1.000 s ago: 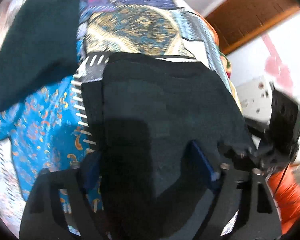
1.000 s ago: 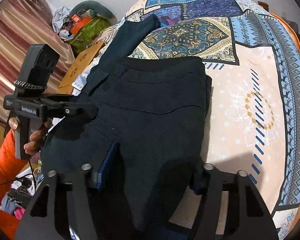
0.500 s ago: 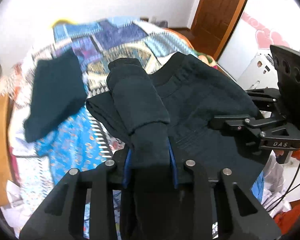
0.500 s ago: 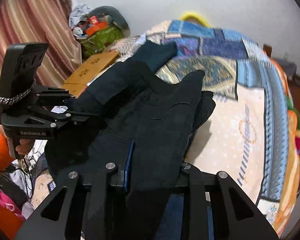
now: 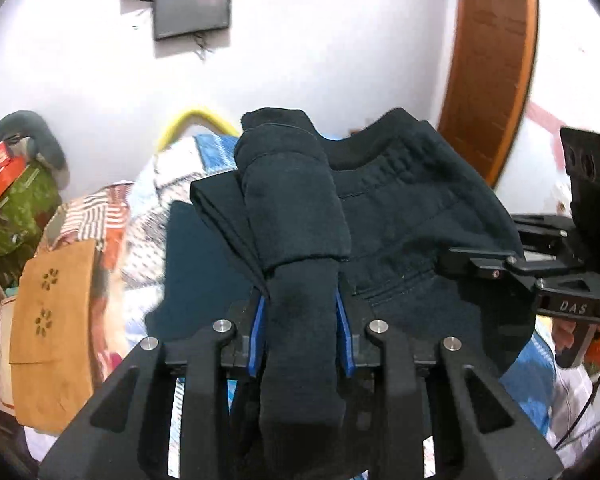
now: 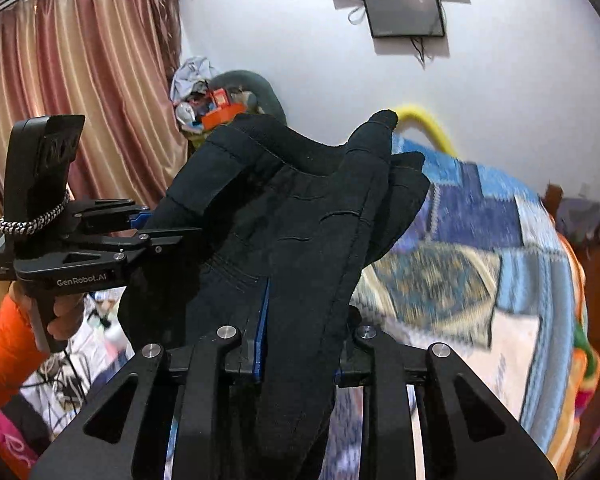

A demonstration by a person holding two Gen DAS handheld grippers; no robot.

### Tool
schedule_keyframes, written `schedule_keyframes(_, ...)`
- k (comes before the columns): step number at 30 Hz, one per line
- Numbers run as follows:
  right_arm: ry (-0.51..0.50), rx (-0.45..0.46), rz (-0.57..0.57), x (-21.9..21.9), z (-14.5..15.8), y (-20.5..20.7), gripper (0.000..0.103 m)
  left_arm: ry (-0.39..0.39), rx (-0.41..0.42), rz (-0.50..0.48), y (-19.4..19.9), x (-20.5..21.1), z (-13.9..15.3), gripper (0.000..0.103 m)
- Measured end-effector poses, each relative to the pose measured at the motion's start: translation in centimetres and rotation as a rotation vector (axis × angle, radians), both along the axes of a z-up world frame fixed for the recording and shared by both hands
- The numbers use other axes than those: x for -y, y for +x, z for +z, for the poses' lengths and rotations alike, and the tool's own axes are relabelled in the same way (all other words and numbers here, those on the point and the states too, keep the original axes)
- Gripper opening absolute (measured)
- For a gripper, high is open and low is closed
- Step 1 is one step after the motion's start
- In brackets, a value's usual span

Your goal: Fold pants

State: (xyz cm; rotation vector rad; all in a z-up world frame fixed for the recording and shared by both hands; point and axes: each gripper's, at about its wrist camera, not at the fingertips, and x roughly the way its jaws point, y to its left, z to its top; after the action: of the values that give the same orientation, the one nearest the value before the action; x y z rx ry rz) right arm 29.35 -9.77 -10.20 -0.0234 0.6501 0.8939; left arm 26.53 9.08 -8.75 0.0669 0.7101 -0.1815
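The dark navy pants [image 5: 400, 220] hang lifted above the bed, held up between both grippers. My left gripper [image 5: 300, 320] is shut on a rolled bunch of the fabric, its blue pads [image 5: 258, 328] pressing both sides. My right gripper [image 6: 300, 320] has a thick fold of the pants [image 6: 300, 208] between its jaws, which are still closing on it. In the left wrist view the right gripper [image 5: 460, 260] grips the waistband side at the right. In the right wrist view the left gripper [image 6: 160, 240] holds the other edge, in a hand with an orange sleeve [image 6: 4, 344].
The bed's patchwork quilt [image 6: 480, 248] lies below. A second dark teal garment [image 5: 196, 256] rests on it. A brown carton [image 5: 52, 320] and piled clutter [image 5: 16, 192] stand at the left by the curtain [image 6: 80, 80]; a wooden door [image 5: 492, 60] is at the right.
Both grippers have shut on the pants and lifted them off the quilt. The views have tilted up from the bed toward the wall.
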Motion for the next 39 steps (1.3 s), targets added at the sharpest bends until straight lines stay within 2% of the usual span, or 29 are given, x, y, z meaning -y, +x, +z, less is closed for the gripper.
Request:
schedule_keyframes(6, 0.018, 0.002, 0.015, -5.0, -0.2, 5.0, 0.021, 0.006, 0.019, 0.083, 5.6, -4.5, -0.1, 0.03)
schedule_keyframes(13, 0.016, -0.052, 0.007, -10.3, -3.1, 11.1, 0.021, -0.053, -0.03, 0.177, 14.0, -10.1, -3.0, 0.03)
schedule_keyframes(17, -0.016, -0.097, -0.005, -12.8, -6.7, 14.5, 0.021, -0.066, -0.075, 0.235, 17.9, -12.3, -7.0, 0.03)
schedule_keyframes(20, -0.076, -0.133, -0.009, -14.3, -10.0, 16.3, 0.021, -0.072, -0.167, 0.276, 20.8, -13.6, -11.6, 0.031)
schedule_keyframes(23, -0.154, -0.177, -0.037, -15.1, -13.0, 18.1, 0.021, -0.087, -0.303, 0.315, 23.3, -15.5, -17.1, 0.032)
schedule_keyframes(25, -0.197, -0.204, -0.052, -14.9, -14.5, 18.7, 0.021, -0.077, -0.345, 0.336, 23.7, -16.3, -19.3, 0.038)
schedule_keyframes(26, -0.18, -0.217, -0.048, -14.4, -14.7, 18.8, 0.021, -0.1, -0.343, 0.332, 23.5, -16.6, -19.7, 0.041)
schedule_keyframes(28, -0.17, -0.215, -0.053, -13.7, -14.5, 18.5, 0.022, -0.13, -0.318, 0.334, 22.6, -16.8, -19.1, 0.042)
schedule_keyframes(32, -0.184, -0.197, -0.065, -13.2, -12.8, 16.9, 0.023, -0.064, -0.277, 0.344, 21.0, -16.4, -16.7, 0.042)
schedule_keyframes(36, -0.155, -0.114, -0.058, -12.7, -9.1, 14.6, 0.023, -0.025, -0.217, 0.326, 18.4, -15.7, -12.7, 0.042)
schedule_keyframes(39, -0.104, -0.049, -0.058, -11.6, -5.1, 11.8, 0.023, 0.015, -0.147, 0.32, 15.6, -14.6, -9.2, 0.042)
